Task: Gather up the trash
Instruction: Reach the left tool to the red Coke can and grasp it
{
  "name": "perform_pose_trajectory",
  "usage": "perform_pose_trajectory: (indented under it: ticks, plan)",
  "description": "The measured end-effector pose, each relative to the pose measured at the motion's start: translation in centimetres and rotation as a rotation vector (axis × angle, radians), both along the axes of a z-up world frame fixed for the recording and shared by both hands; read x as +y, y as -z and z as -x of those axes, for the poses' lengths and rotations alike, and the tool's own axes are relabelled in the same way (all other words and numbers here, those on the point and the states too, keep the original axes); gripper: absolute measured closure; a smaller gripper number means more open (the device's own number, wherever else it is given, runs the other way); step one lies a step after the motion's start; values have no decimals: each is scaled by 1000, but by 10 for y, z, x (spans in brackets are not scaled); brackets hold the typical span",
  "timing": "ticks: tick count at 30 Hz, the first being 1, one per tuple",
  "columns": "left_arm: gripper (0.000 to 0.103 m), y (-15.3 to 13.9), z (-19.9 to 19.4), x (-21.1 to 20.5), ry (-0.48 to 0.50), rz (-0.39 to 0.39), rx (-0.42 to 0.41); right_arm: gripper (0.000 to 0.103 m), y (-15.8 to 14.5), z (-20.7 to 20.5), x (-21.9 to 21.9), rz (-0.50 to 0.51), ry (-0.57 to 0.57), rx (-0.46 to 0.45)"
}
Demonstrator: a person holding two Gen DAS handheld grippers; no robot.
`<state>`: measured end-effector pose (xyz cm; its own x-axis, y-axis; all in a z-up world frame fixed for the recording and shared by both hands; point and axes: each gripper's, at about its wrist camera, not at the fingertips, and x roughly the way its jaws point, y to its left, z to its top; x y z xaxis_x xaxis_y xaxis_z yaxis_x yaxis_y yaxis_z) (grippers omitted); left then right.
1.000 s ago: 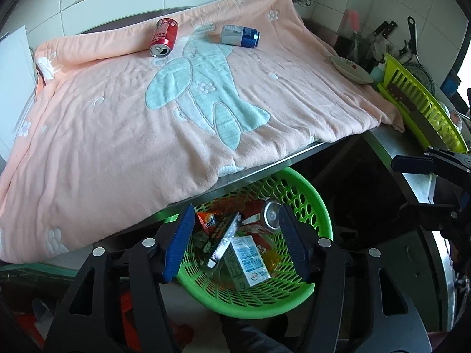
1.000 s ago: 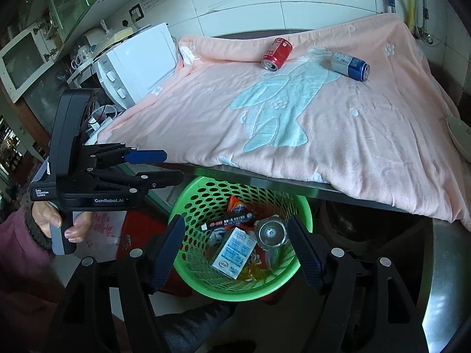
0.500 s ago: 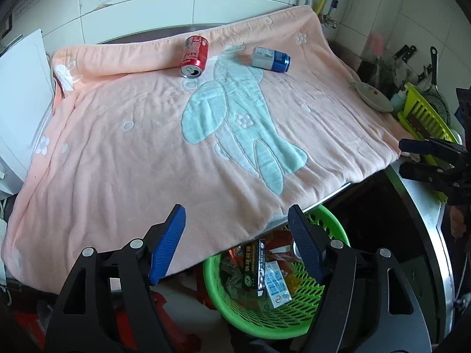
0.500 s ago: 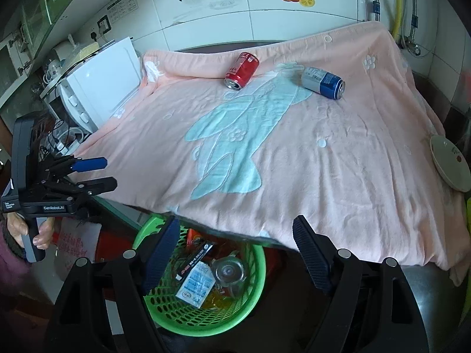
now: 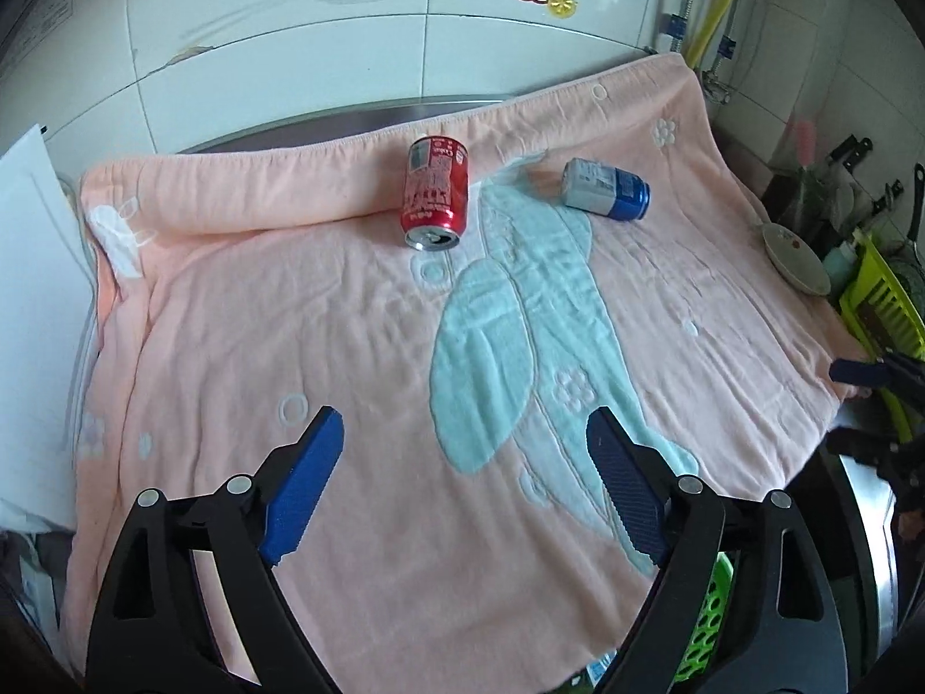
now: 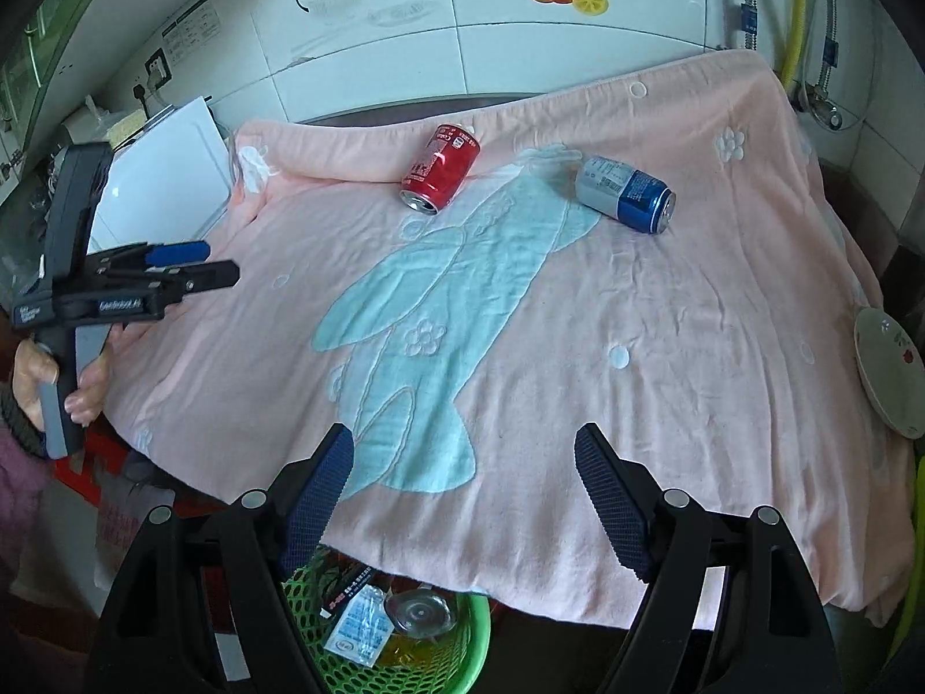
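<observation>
On the far side of the pink towel (image 5: pixel 347 347) covering the tabletop lie a red can (image 5: pixel 435 199) and, to its right, a blue can (image 5: pixel 606 189), both on their sides. Empty drink cans should be light, thin-walled, dentable and prone to roll, so gripping across the middle of the body suits best. The left gripper (image 5: pixel 465 480) has just been opening and the right gripper (image 6: pixel 462 497) stands apart, both empty. Nothing blocks the reach; a plate (image 6: pixel 890 370) sits at the right edge, and the green basket (image 6: pixel 462 642) waits below the near edge.

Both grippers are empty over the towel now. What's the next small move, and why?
Probably send the left gripper, whose jaws have just been opening with nothing between them, forward to the red can. It lies on its side at the far end of the pink towel, beside the blue can, and the green basket already holds other trash.
</observation>
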<state>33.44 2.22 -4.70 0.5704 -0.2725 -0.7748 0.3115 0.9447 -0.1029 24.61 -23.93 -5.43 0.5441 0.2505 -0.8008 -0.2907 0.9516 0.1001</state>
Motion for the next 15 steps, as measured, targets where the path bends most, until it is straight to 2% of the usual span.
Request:
perform_pose_trajectory:
  ticks: [6,15]
  plan:
    - [13,2,-79,-25,-11,-18,-8,27,6,-21,2,12,32,20]
    - [11,18,-173,-56,-20,-40,0,26,14,-34,-6,7,84,44]
